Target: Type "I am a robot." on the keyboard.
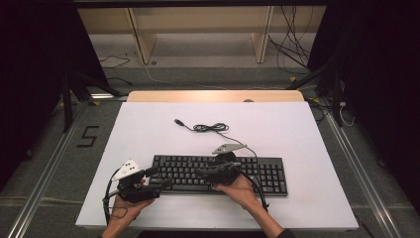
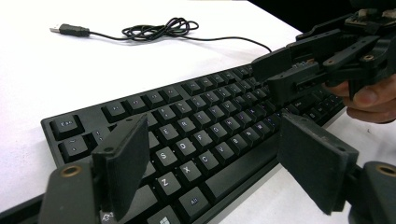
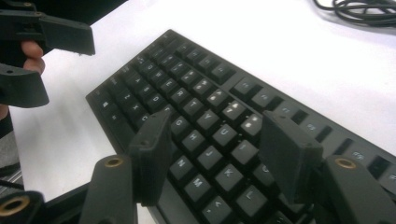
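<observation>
nearest the person, both hands come in from the bottom edge of the high view, forearms cut off there. the left gripper (image 1: 157, 178) hangs over the keyboard's (image 1: 267, 174) left end, its jaws wide apart with nothing between them; in the left gripper view they frame the letter keys and the space bar. the right gripper (image 1: 204, 173) sits over the middle of the keyboard, jaws spread with nothing clamped, no pad touching a key as far as the right gripper view shows.

the keyboard lies near the front edge of the white table (image 1: 148, 129), with a narrow bare strip in front of it and a wide open stretch behind and to the right. its number pad end lies free of both hands.

the left gripper view shows key legends that the high view blurs, and the right gripper (image 2: 275, 77) with a thumb beside it. the right gripper view shows the left gripper (image 3: 44, 65) at its upper left, partly cut off.

farther back, the cable (image 1: 210, 128) lies in a loose coil, its usb plug (image 1: 179, 122) pointing left. where it joins the keyboard is hidden behind the right gripper's grey plate.
</observation>
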The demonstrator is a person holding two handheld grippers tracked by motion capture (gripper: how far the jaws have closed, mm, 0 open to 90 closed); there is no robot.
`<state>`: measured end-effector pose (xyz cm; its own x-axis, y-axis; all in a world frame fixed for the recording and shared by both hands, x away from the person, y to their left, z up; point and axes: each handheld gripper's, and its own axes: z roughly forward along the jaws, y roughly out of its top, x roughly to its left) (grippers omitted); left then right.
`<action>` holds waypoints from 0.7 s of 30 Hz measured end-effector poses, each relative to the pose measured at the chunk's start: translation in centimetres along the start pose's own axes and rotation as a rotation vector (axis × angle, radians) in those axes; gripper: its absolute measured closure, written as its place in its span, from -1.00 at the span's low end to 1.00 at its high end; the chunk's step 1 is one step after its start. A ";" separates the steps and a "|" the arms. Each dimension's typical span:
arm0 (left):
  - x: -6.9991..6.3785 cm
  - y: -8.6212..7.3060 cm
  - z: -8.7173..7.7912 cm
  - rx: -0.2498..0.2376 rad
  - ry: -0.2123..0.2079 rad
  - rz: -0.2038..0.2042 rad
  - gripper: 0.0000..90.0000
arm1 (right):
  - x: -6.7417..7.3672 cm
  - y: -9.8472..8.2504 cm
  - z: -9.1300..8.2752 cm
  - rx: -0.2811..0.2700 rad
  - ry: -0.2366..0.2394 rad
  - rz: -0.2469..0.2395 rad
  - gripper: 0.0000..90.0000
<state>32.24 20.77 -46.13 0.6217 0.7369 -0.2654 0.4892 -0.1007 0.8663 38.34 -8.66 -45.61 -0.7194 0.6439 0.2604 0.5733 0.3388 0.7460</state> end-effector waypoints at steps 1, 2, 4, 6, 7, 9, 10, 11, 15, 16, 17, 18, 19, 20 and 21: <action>0.0 0.0 0.0 0.000 0.001 0.001 -0.45 | -0.1 0.0 -0.1 -0.002 -0.003 -0.001 0.05; 0.0 0.0 0.0 -0.003 0.001 -0.002 -0.45 | -0.2 0.0 -0.2 -0.002 -0.006 -0.001 0.11; 0.0 0.0 0.0 -0.004 0.003 -0.002 -0.45 | -0.4 -0.1 -0.3 -0.005 -0.015 -0.003 0.24; 0.0 0.0 0.0 -0.003 0.004 -0.002 -0.45 | -0.5 -0.2 -0.4 -0.001 -0.030 -0.009 0.37; 0.0 0.0 0.0 -0.003 0.003 -0.002 -0.45 | -0.6 -0.2 -0.4 -0.003 -0.034 -0.012 0.45; 0.0 0.0 0.0 -0.003 0.003 -0.001 -0.45 | -0.7 -0.3 -0.5 -0.003 -0.046 -0.010 0.61; 0.0 0.0 0.0 0.000 0.003 0.002 -0.45 | -0.8 -0.4 -0.5 -0.002 -0.052 -0.011 0.69; 0.0 0.0 0.0 0.001 0.003 0.003 -0.45 | -0.9 -0.4 -0.5 0.002 -0.057 -0.008 0.75; 0.0 0.0 0.0 0.000 0.003 0.003 -0.45 | -1.2 -0.5 -0.3 0.017 -0.068 -0.004 0.93; 0.0 0.0 0.0 -0.001 0.003 0.001 -0.45 | -1.2 -0.6 -0.2 0.020 -0.073 -0.005 0.96; 0.0 0.0 0.0 0.001 0.003 0.003 -0.45 | -1.2 -0.6 -0.1 0.026 -0.076 -0.008 0.98; 0.0 0.0 0.0 0.001 0.003 0.003 -0.45 | -1.3 -0.7 0.0 0.030 -0.080 -0.009 1.00; 0.0 0.0 0.0 0.001 0.003 0.003 -0.45 | -1.3 -0.7 0.1 0.033 -0.083 -0.009 1.00; 0.0 0.0 0.0 0.002 0.002 0.004 -0.45 | -1.4 -0.7 0.2 0.040 -0.085 -0.007 1.00; 0.0 0.0 0.0 0.002 0.002 0.003 -0.44 | -1.4 -0.8 0.3 0.042 -0.089 -0.006 1.00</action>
<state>32.25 20.77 -46.15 0.6222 0.7379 -0.2616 0.4884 -0.1047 0.8663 39.02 -9.62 -46.76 -0.6864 0.6996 0.1987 0.5862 0.3705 0.7205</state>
